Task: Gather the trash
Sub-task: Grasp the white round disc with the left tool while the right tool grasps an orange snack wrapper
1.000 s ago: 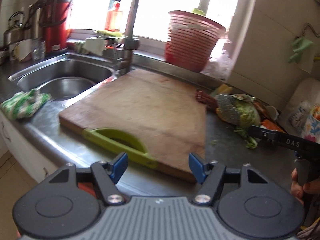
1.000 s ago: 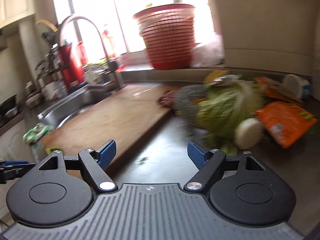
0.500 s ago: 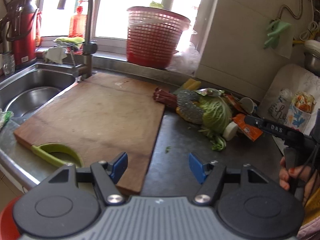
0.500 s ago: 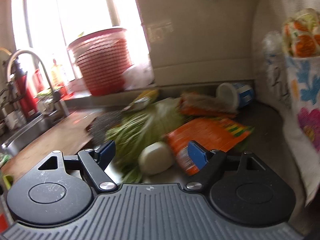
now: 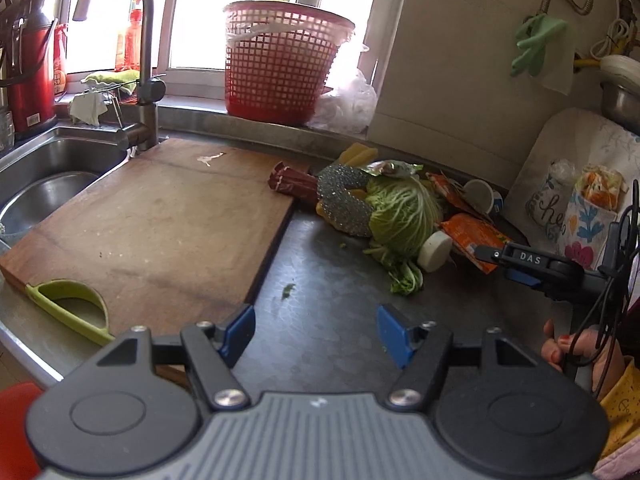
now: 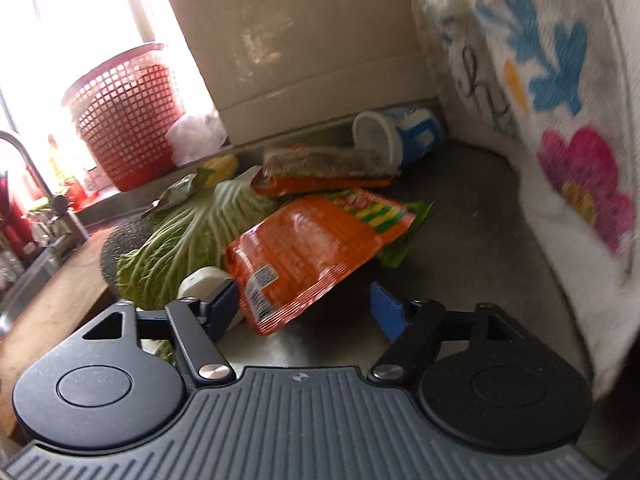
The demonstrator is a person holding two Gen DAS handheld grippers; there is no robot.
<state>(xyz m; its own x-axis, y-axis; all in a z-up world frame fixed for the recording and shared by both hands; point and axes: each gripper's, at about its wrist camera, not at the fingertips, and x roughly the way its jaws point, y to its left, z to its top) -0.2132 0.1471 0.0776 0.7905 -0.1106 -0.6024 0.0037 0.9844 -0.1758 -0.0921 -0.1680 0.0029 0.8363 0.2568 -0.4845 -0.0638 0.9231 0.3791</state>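
Now orange wrapper point(image 6: 316, 252) lies diagonal, near corner btwn spread, just-narrowing right gripper point(image 6: 304, 312) jaws.

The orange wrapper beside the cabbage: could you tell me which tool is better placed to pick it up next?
The right tool: its open jaws already flank the orange wrapper's corner. The left tool hangs open over bare counter, well short of the pile.

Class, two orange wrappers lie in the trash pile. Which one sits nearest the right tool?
The larger flat orange wrapper, whose barcode corner lies between the right tool fingers. The other orange wrapper lies farther back beside the tipped cup.
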